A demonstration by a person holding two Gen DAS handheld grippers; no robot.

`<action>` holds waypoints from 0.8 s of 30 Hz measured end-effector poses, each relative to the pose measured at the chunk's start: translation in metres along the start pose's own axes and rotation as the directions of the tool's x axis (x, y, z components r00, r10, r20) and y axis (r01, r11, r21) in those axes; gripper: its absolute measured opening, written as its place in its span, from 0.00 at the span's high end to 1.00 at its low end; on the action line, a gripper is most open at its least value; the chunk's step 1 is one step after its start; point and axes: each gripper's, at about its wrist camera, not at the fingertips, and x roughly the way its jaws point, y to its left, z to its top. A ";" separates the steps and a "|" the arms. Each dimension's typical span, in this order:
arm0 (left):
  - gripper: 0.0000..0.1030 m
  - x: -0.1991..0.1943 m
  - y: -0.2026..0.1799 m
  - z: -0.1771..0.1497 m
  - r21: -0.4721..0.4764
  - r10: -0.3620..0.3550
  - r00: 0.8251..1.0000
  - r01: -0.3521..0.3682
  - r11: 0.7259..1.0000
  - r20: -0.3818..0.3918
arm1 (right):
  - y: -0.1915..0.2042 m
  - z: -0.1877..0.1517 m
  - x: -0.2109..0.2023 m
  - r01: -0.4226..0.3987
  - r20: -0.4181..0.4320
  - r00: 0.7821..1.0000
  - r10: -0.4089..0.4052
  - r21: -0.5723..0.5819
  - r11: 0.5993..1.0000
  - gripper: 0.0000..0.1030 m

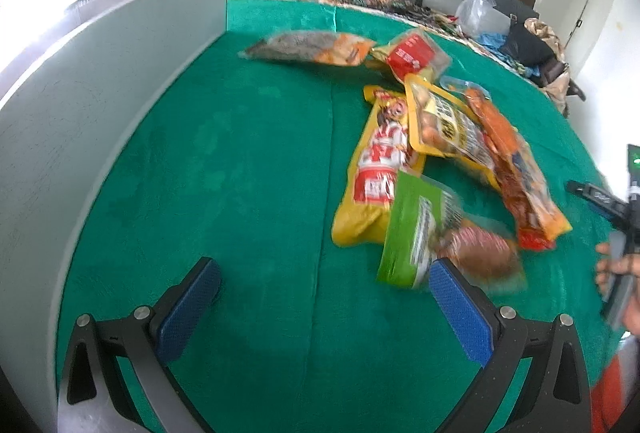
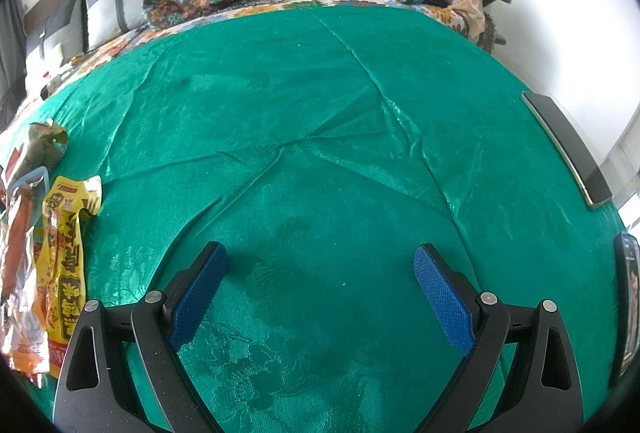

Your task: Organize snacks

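Snack packets are lying heaped on the green bedspread (image 1: 240, 161); the green packet (image 1: 412, 229), probably nearest, is sitting just ahead-right of the left gripper (image 1: 320, 285), long axis running away. Both jaws are gaping empty; the right gripper (image 2: 320, 273) is facing bare cloth.

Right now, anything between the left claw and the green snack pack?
Nothing visible. The left claw is open over bare green cloth, and the green snack pack lies just ahead of its right finger, partly overlapping the yellow pack.
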 end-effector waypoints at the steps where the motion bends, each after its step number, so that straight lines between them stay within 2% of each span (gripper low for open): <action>1: 0.00 -0.003 0.002 0.001 -0.010 -0.023 1.000 0.023 1.000 -0.008 | 0.000 0.000 0.000 0.000 0.000 1.000 0.000 0.000 1.000 0.06; 3: 0.00 -0.009 0.004 0.011 -0.027 -0.049 0.999 0.049 0.998 -0.008 | 0.000 0.000 0.000 0.001 0.000 1.000 -0.001 -0.001 1.000 0.06; 6: 0.00 -0.011 0.002 0.038 -0.059 -0.035 0.999 0.036 0.998 0.008 | 0.000 -0.001 0.000 0.003 0.000 1.000 -0.003 -0.001 1.000 0.06; 8: 0.00 0.000 -0.001 0.057 -0.081 -0.053 0.998 0.050 0.995 -0.028 | 0.001 0.000 0.000 0.002 0.000 1.000 -0.002 -0.001 1.000 0.06; 10: 0.01 0.022 -0.013 0.077 -0.075 -0.079 0.992 0.072 0.995 -0.099 | 0.001 0.000 0.000 0.002 0.000 1.000 -0.002 -0.001 1.000 0.06; 12: 0.02 0.045 -0.031 0.092 0.000 -0.056 0.983 0.057 0.998 -0.177 | 0.001 -0.001 0.000 0.003 0.000 1.000 -0.003 -0.001 1.000 0.06; 13: 0.07 0.059 -0.044 0.096 0.083 -0.003 0.976 0.022 0.996 -0.216 | 0.001 -0.001 0.000 0.003 0.000 1.000 -0.003 -0.001 1.000 0.06; 14: 0.07 0.066 -0.052 0.098 0.130 0.014 0.974 0.016 0.991 -0.225 | 0.001 -0.001 -0.001 0.003 0.000 1.000 -0.003 -0.001 1.000 0.06; 15: 0.08 0.068 -0.057 0.100 0.148 0.001 0.975 0.033 0.988 -0.220 | 0.001 -0.001 0.000 0.003 0.000 1.000 -0.003 -0.001 1.000 0.06; 17: 0.22 0.067 -0.056 0.103 0.125 -0.040 0.975 0.068 0.990 -0.220 | 0.001 -0.001 -0.001 0.003 0.000 1.000 -0.003 0.000 1.000 0.06; 18: 0.38 0.066 -0.052 0.103 0.092 -0.085 0.969 0.109 0.990 -0.230 | 0.001 -0.001 0.000 0.003 0.000 1.000 -0.003 0.000 1.000 0.06; 19: 0.45 0.063 -0.046 0.102 0.067 -0.110 0.966 0.129 0.989 -0.236 | 0.001 0.000 0.000 0.003 0.000 1.000 -0.003 0.000 1.000 0.06; 20: 0.48 0.060 -0.041 0.099 0.058 -0.122 0.964 0.139 0.989 -0.237 | 0.002 0.000 0.001 0.003 0.000 1.000 -0.003 0.000 1.000 0.06; 21: 0.61 0.059 -0.035 0.095 0.059 -0.118 0.962 0.137 0.989 -0.247 | 0.002 -0.001 0.000 0.004 0.000 1.000 -0.004 -0.001 1.000 0.06; 22: 0.65 0.053 -0.030 0.090 0.095 -0.095 0.968 0.120 0.988 -0.231 | 0.002 -0.001 0.000 0.004 0.000 1.000 -0.004 -0.001 1.000 0.06; 24: 0.65 0.046 -0.020 0.082 0.099 -0.091 0.969 0.116 0.988 -0.230 | 0.002 -0.001 0.001 0.005 0.000 1.000 -0.005 -0.001 1.000 0.06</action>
